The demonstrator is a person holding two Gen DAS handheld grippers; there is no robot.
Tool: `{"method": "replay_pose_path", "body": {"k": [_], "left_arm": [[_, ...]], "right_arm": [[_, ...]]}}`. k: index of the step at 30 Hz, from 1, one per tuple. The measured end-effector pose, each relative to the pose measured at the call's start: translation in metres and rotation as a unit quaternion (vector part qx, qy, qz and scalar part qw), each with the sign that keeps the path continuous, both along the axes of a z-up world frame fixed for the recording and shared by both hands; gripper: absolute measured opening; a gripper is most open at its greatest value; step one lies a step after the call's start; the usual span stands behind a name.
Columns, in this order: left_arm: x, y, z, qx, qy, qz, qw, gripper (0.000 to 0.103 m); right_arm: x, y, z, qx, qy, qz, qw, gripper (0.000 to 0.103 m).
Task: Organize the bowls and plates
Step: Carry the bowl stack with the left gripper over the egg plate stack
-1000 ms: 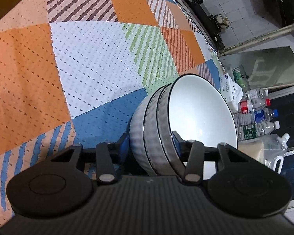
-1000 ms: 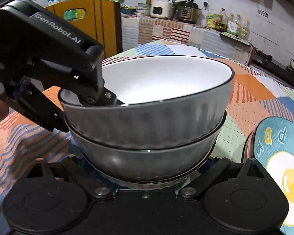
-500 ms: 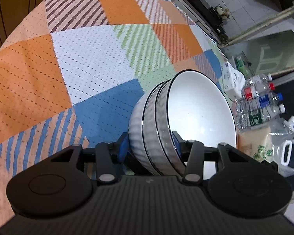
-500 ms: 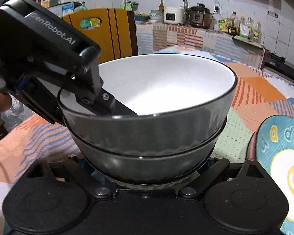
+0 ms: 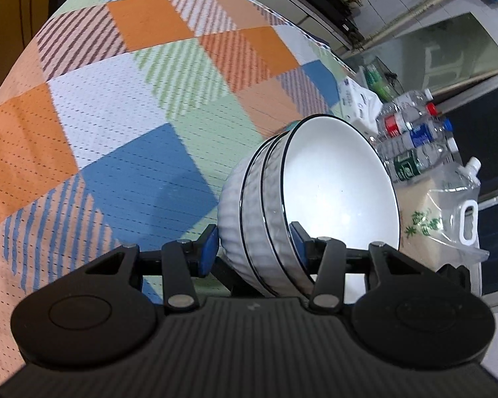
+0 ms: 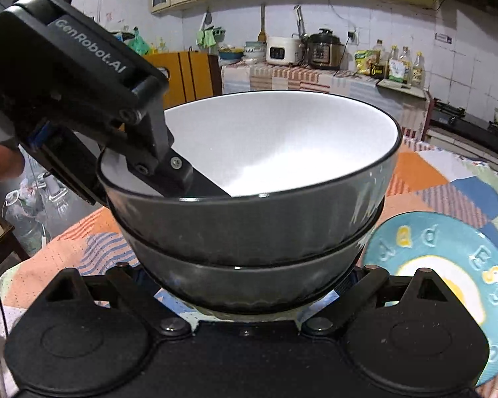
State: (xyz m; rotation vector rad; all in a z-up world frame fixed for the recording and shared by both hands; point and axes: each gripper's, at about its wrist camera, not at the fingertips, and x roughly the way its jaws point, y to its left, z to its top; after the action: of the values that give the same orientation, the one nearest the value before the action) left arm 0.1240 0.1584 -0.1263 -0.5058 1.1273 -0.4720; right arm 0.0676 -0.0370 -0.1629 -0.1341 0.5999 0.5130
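A stack of ribbed grey bowls with white insides and black rims (image 5: 328,192) is held up above the patchwork tablecloth (image 5: 123,106). My left gripper (image 5: 254,245) is shut on the stack's wall, one finger inside the top bowl and one outside. In the right wrist view the stack (image 6: 249,205) fills the middle, and the left gripper's finger (image 6: 182,175) reaches over its rim. My right gripper (image 6: 245,285) sits around the stack's base, its fingertips hidden behind the bowls. A teal plate with an egg picture (image 6: 448,272) lies to the right.
Plastic bottles (image 5: 411,132) and a clear pouch with a handle (image 5: 448,212) stand beyond the table's edge. A yellow cabinet (image 6: 189,73) and a kitchen counter with cookers (image 6: 315,53) are behind the table.
The stack of bowls has risen off the tablecloth with both grippers, and the view has tilted so more of the kitchen shows behind.
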Motion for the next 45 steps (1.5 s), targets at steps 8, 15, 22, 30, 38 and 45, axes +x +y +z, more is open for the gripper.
{"method": "replay_pose_path", "body": {"k": [8, 15, 22, 30, 38, 45], "left_arm": [[0.002, -0.044, 0.018, -0.001, -0.017, -0.036, 0.9992, 0.044], [0.017, -0.090, 0.028, -0.009, -0.025, -0.061, 0.9977, 0.044], [0.039, -0.131, 0.010, -0.016, -0.015, -0.077, 0.9968, 0.044], [0.071, -0.156, -0.014, -0.002, 0.006, -0.075, 0.9971, 0.045], [0.090, -0.168, -0.034, 0.014, 0.022, -0.074, 0.9969, 0.046], [0.087, -0.166, -0.045, 0.019, 0.016, -0.066, 0.9975, 0.046]], "right_arm": [[-0.003, -0.035, 0.012, -0.001, -0.023, -0.019, 1.000, 0.098], [0.000, -0.071, 0.023, -0.012, -0.035, -0.047, 0.998, 0.098], [0.013, -0.106, 0.010, -0.018, -0.034, -0.068, 0.997, 0.098], [0.047, -0.126, -0.011, -0.010, 0.004, -0.088, 0.996, 0.098], [0.074, -0.130, -0.028, -0.009, 0.045, -0.089, 0.995, 0.098], [0.080, -0.125, -0.035, -0.021, 0.055, -0.089, 0.994, 0.098]]}}
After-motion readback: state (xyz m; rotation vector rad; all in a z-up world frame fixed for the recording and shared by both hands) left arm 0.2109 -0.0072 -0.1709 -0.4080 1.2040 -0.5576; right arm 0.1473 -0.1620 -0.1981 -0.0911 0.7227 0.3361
